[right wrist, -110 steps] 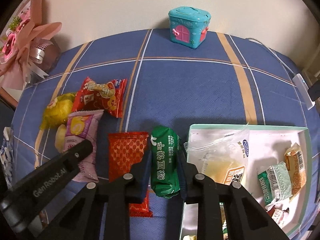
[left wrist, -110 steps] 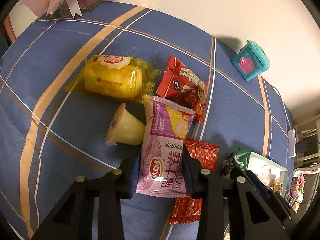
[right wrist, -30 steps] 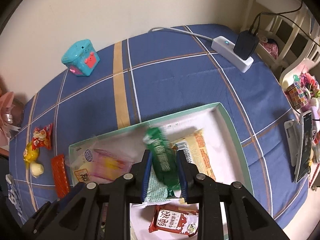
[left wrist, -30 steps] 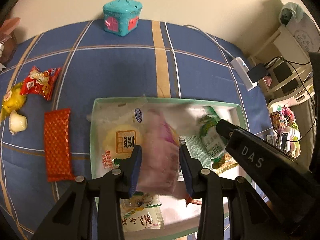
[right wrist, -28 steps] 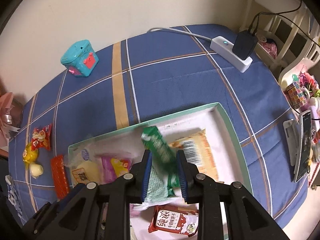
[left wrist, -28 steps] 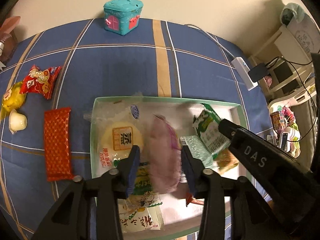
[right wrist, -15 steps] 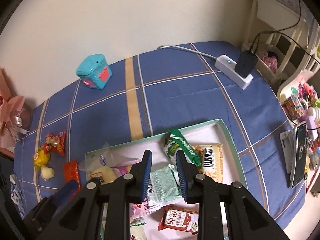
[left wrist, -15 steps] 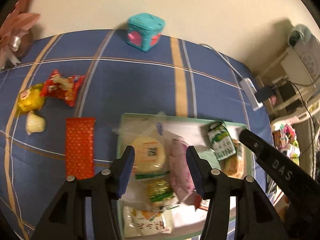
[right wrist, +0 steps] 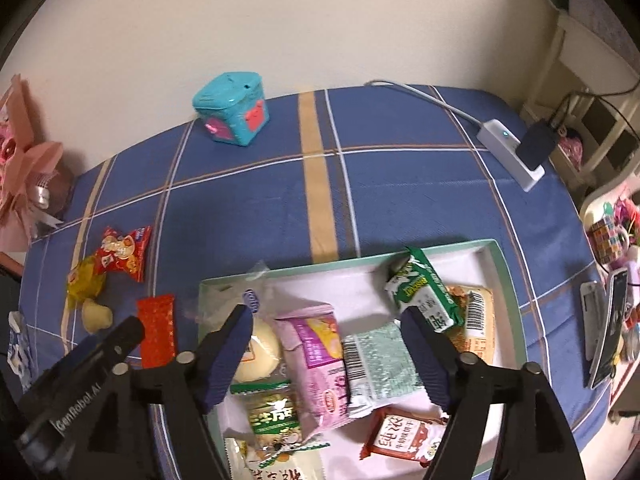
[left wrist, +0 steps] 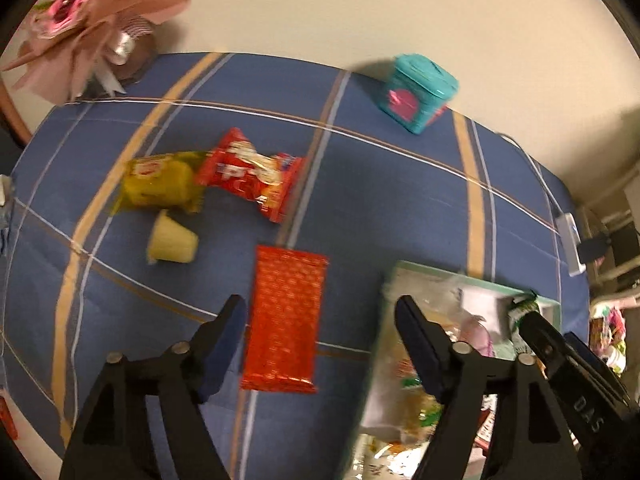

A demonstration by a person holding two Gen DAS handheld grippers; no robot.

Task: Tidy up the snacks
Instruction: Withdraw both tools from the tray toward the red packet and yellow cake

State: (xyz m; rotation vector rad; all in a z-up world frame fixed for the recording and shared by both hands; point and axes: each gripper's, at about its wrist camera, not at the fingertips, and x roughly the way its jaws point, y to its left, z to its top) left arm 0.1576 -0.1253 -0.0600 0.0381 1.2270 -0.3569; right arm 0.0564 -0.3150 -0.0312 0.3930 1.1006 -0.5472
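A blue plaid tablecloth [left wrist: 380, 200] is seen from two handheld grippers. The left gripper [left wrist: 320, 332] is held wide open and empty above the cloth. Just ahead of it, nearer its left jaw, a flat red patterned packet [left wrist: 285, 320] lies on the cloth, its long axis running roughly along the line of the fingers, pointing away toward the far edge. The packet sits between the jaws' spread, so it is judged that a short advance and a closing would take it across its narrow width.

Farther toward the left edge lie a small pale jelly cup [left wrist: 172, 238], a yellow wrapped cake [left wrist: 160, 188] and a red candy bag [left wrist: 252, 174], the last two touching.

The right gripper [right wrist: 328, 348] is likewise wide open and holds nothing. It hangs over a mint-rimmed tray [right wrist: 508, 276] near the cloth's near right corner, in which a pink packet [right wrist: 316, 356], a green-and-white packet [right wrist: 424, 292] and others are piled.

The left gripper is judged the nearer to the loose snacks. A teal toy house [right wrist: 232, 108] stands by the far edge.
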